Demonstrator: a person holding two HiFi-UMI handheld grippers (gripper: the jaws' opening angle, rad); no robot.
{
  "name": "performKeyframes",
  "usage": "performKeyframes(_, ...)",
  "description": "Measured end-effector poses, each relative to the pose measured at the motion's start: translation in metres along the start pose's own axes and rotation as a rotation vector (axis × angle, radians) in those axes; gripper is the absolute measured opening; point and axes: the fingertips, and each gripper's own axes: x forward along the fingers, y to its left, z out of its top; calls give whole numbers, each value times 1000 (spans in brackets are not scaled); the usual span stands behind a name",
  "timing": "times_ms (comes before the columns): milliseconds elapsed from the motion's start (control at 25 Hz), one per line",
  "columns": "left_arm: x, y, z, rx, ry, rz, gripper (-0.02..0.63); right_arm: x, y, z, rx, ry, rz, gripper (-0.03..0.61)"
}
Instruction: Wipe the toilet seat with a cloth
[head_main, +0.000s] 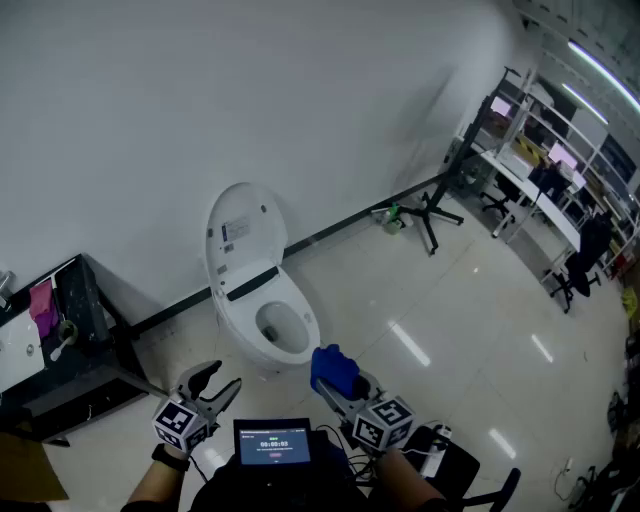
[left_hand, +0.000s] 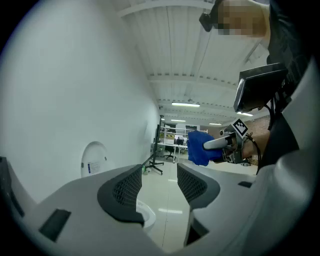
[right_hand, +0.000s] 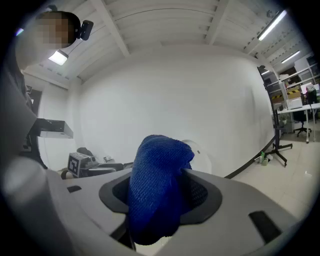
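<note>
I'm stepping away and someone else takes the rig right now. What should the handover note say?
Left tongs: open, empty, held low in front of the toilet.
Right tongs: shut on the blue cloth, held in the air before the toilet's front edge.
Toilet: by the white wall, lid raised, seat down.
Done: the cloth is gripped.
Left: lower the cloth onto the seat and wipe around it. No contact with the seat shows yet.

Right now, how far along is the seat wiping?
Done: the lid is up, and the right gripper is shut on the blue cloth. In hand: the cloth hangs in the air short of the toilet seat; the left gripper is open and empty. Left: all of the wiping; no contact yet.
</note>
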Motion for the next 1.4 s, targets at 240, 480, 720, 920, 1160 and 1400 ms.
performKeyframes(240,3,28,-13,7,21,-8,229,26,-11,-6,-22,40,-21,244)
performKeyframes(480,29,49,-24,-3,67,-16,229,65,-51,-13,-58,115,-34,244)
performKeyframes(720,80,82,-33,-7,125,-13,229,129,-120,-27,-140,227,-41,244)
performKeyframes(920,136,119,-44,-66,177,14,229,214,-204,-73,-216,410,-7,243)
performKeyframes(1160,212,172,-106,-179,287,41,229,341,-301,-175,-401,677,106,242)
performKeyframes(1400,266,206,-179,-303,376,105,229,457,-392,-278,-612,856,220,242)
